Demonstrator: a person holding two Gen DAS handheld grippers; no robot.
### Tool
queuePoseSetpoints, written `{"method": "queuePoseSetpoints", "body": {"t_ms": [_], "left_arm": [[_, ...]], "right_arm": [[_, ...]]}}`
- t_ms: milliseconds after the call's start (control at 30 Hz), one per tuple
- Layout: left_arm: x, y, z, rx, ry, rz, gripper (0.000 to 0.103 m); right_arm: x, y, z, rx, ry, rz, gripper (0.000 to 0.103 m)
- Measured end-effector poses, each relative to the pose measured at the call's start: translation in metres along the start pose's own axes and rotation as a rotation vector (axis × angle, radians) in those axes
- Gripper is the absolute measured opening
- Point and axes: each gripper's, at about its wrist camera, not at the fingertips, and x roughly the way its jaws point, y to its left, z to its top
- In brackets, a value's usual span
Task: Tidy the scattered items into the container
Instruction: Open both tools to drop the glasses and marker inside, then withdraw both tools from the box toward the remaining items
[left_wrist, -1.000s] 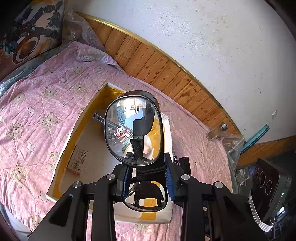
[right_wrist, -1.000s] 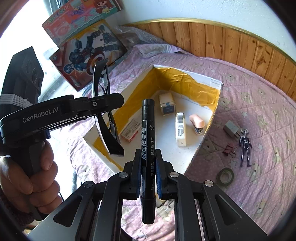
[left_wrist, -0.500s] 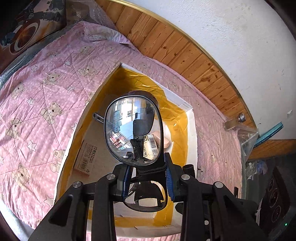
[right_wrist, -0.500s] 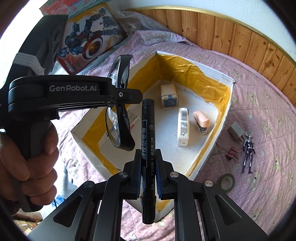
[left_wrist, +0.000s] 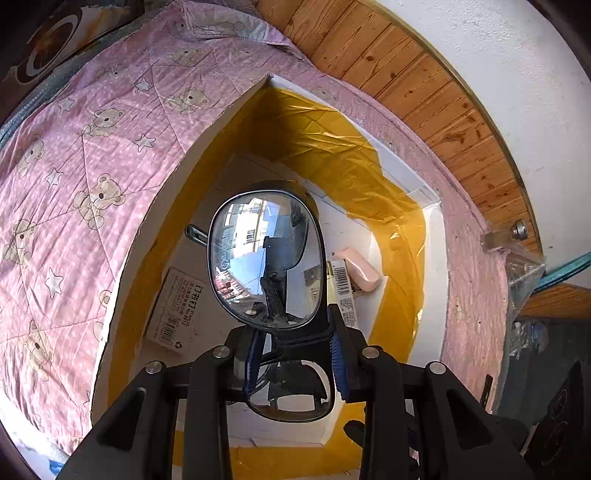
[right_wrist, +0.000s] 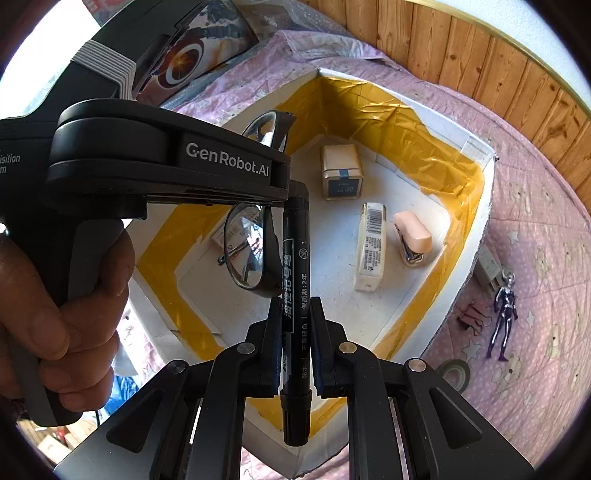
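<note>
My left gripper (left_wrist: 295, 354) is shut on a pair of black-framed glasses (left_wrist: 266, 258), held upright over the white box (left_wrist: 436, 266) with yellow tape inside. In the right wrist view the same glasses (right_wrist: 251, 254) hang below the left gripper body (right_wrist: 166, 170), which a hand (right_wrist: 62, 314) holds. My right gripper (right_wrist: 295, 332) is shut on a black marker (right_wrist: 295, 280), pointing up over the box's (right_wrist: 484, 206) near corner. Inside the box lie a pink stapler (right_wrist: 412, 238), a long white pack (right_wrist: 371, 245), a small beige carton (right_wrist: 341, 171) and a staples packet (left_wrist: 175, 310).
On the pink bear-print quilt (right_wrist: 546, 258) to the right of the box lie a silver toy figure (right_wrist: 504, 321), binder clips (right_wrist: 472, 317), a tape roll (right_wrist: 454, 374) and a small grey block (right_wrist: 487, 266). A wooden wall panel (right_wrist: 480, 48) runs behind. Toy boxes (right_wrist: 199, 48) lie at far left.
Both grippers have moved forward and lower over the box, so it fills more of each view. The glasses and marker stay gripped as before.
</note>
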Motion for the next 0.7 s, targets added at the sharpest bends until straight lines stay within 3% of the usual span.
{"method": "queuePoseSetpoints", "body": {"t_ms": [333, 400, 467, 700], "left_arm": [[0.023, 0.0, 0.007, -0.003, 0.059, 0.045, 0.033], [0.026, 0.002, 0.008, -0.016, 0.077, 0.042, 0.034], [0.026, 0.004, 0.009, -0.016, 0.085, 0.05, 0.035], [0.01, 0.007, 0.005, -0.022, 0.066, 0.049, 0.041]], "right_arm": [[0.01, -0.004, -0.002, 0.027, 0.042, 0.023, 0.015], [0.008, -0.006, -0.004, 0.04, 0.041, 0.026, 0.022], [0.004, -0.007, -0.005, 0.052, 0.032, 0.031, 0.028], [-0.009, -0.006, -0.012, 0.08, 0.019, 0.056, 0.028]]}}
